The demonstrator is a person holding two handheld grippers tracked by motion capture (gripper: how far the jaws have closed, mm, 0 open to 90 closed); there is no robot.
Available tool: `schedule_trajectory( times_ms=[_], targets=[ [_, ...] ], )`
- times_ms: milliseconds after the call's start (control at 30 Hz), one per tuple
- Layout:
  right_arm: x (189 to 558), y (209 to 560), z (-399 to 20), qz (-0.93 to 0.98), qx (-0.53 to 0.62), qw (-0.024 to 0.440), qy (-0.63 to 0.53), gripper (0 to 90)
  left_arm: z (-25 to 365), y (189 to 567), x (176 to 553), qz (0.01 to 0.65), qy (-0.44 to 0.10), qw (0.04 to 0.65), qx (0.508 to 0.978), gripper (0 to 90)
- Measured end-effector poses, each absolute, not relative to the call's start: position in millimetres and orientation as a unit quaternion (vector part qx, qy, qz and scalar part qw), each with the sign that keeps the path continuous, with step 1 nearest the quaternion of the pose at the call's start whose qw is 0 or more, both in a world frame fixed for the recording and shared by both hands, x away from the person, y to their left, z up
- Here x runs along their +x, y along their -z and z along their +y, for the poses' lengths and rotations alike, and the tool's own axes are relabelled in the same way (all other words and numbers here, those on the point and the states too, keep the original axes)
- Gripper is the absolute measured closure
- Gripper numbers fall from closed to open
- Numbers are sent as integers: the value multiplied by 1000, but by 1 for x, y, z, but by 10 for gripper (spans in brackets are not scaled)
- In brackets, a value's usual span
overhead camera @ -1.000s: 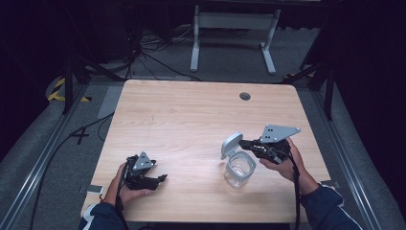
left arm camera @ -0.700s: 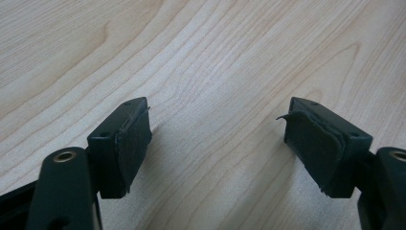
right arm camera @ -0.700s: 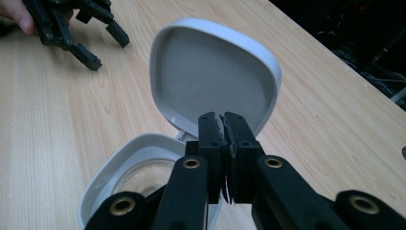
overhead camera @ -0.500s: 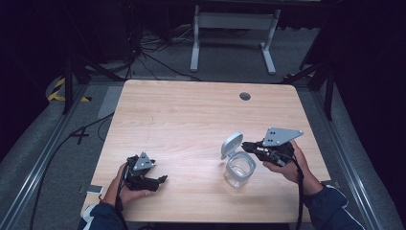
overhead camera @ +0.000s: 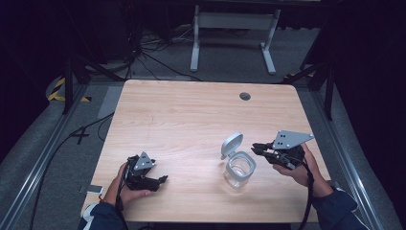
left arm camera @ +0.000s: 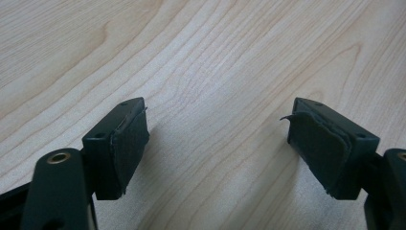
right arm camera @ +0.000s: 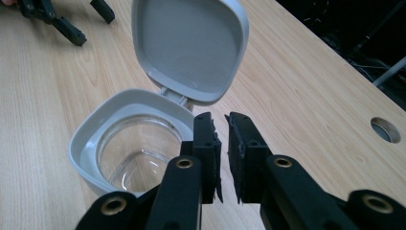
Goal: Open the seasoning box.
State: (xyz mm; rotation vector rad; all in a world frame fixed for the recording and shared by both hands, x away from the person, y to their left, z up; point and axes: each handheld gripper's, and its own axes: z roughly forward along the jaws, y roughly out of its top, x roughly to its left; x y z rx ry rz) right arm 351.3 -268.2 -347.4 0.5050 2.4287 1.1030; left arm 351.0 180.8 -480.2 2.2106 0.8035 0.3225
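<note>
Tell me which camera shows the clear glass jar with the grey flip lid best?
The right gripper view: the clear glass jar sits close, its grey flip lid open and nothing inside. The high view shows it small; the left gripper view shows bare wood.

**A recording lab or studio, not a home**

The setting looks like a test or data-capture room. A pale wood-grain worktop [overhead camera: 191,124] with rounded corners and a round cable grommet hole [overhead camera: 245,96] stands alone in the middle of the frame on grey carpet [overhead camera: 230,57]. Black curtains or unlit walls [overhead camera: 368,52] close off the left and right edges and the top. Loose black cables [overhead camera: 153,52] trail across the floor at upper left, and yellow-and-black hazard tape [overhead camera: 60,91] marks the floor at the left. At top centre stands the white metal base of another desk or stand [overhead camera: 234,28]. Metal rails [overhead camera: 43,158] run along the floor on both sides of the worktop.
</note>
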Motion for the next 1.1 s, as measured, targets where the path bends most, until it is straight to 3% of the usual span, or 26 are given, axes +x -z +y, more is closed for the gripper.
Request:
schedule_trajectory(
  times_ms=[267,633,1100],
  targets=[
    [345,354,-285,871,204,221,-389,707,181,480,351,315,-126,374,863,217],
    [339,379,-312,868,230,240,-369,440,181,480,351,312,-129,372,865,217],
    [330,411,-347,867,266,242,-346,366,180,480,351,318,-127,375,862,214]
  ],
)
